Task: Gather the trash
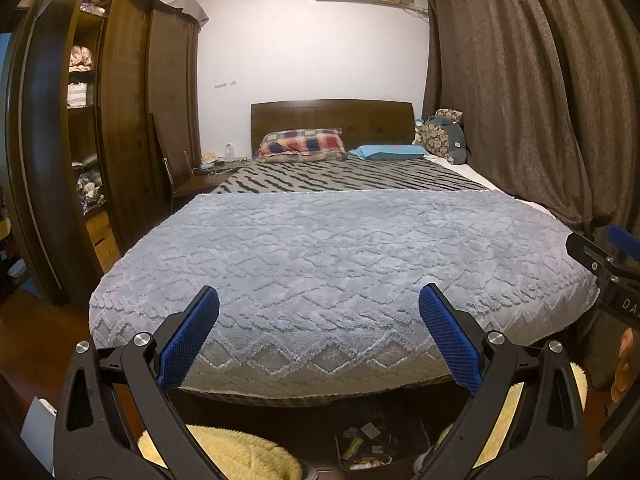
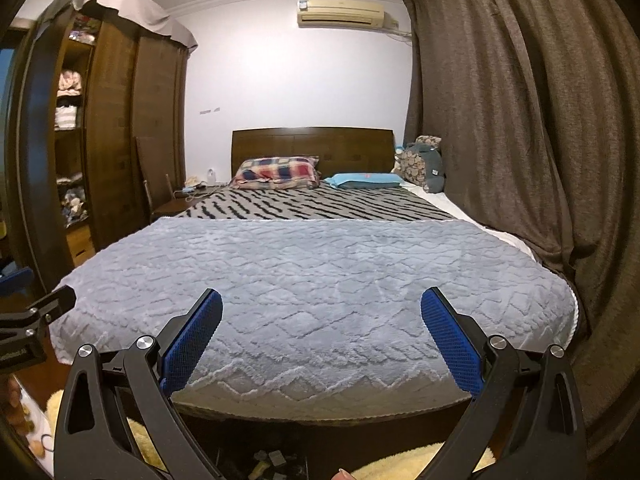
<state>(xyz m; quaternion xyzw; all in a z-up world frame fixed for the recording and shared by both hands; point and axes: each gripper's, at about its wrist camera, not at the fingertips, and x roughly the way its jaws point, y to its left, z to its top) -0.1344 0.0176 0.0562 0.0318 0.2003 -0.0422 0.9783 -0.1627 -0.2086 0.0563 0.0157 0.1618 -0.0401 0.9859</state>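
Observation:
Small scraps of trash [image 1: 366,446] lie in a dark open box on the floor at the foot of the bed, low in the left wrist view; they also show in the right wrist view [image 2: 272,462]. My left gripper [image 1: 319,300] is open and empty, held above the bed's foot edge. My right gripper [image 2: 321,302] is open and empty at about the same height. Each gripper shows at the edge of the other's view, the right one [image 1: 600,264] and the left one [image 2: 44,312].
A bed with a grey textured blanket [image 1: 340,256] fills the middle, with pillows [image 1: 302,144] at a wooden headboard. A wooden wardrobe [image 1: 120,120] stands left, brown curtains [image 1: 540,100] right. Yellow fluffy rugs [image 1: 232,456] lie on the floor below.

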